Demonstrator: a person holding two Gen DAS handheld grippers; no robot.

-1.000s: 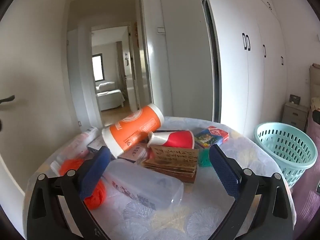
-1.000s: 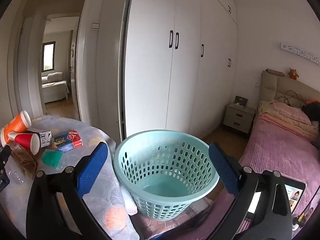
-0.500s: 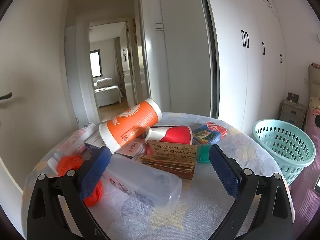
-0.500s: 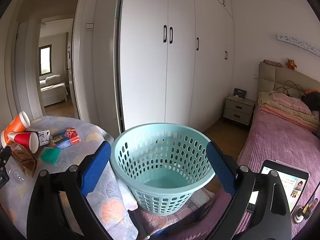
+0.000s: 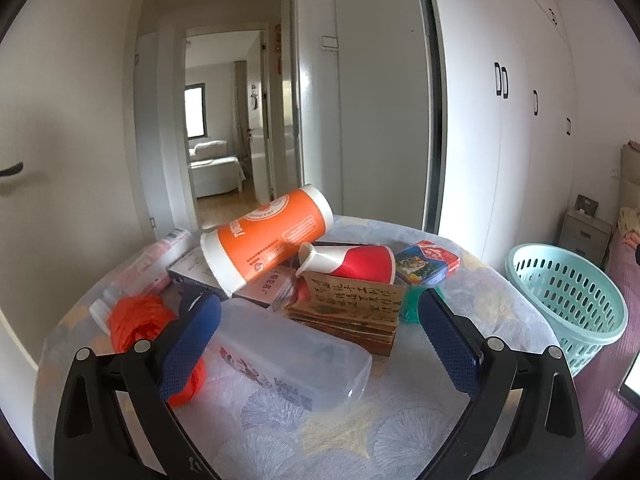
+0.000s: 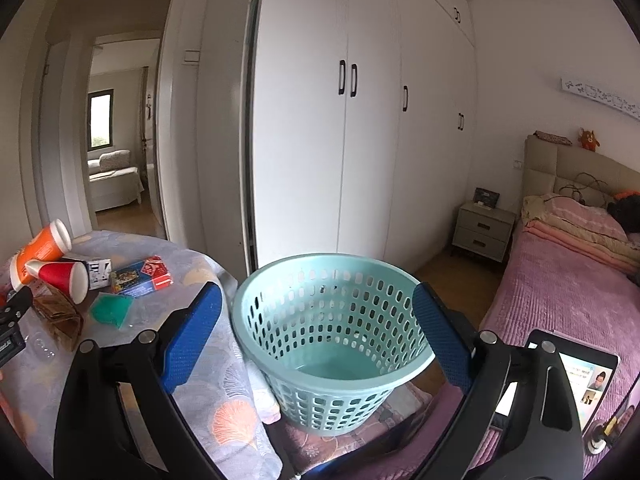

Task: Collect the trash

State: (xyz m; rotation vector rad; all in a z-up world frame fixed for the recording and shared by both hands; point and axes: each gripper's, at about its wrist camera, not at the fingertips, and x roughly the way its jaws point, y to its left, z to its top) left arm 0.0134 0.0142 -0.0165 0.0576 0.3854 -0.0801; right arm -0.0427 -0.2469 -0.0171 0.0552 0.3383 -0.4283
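Left gripper (image 5: 318, 338) fingers spread over clear bottle (image 5: 292, 356), orange bag (image 5: 140, 328) half hidden, right gripper (image 6: 316, 338) fingers spread before basket (image 6: 332, 344)

Heaped trash (image 5: 304, 280) crowding table (image 5: 420, 420) middle, bare cloth along near edge, open-topped basket (image 6: 332, 344) unobstructed beside table, wardrobe (image 6: 360, 120) behind.

My left gripper (image 5: 320, 340) and my right gripper (image 6: 318, 338) look alike: black plastic arms with triangular cut-outs, silver round-headed screws (image 5: 142, 345) at the joints, and blue pads (image 6: 192, 336) with a fine cross-hatched grip texture (slightly glossy).
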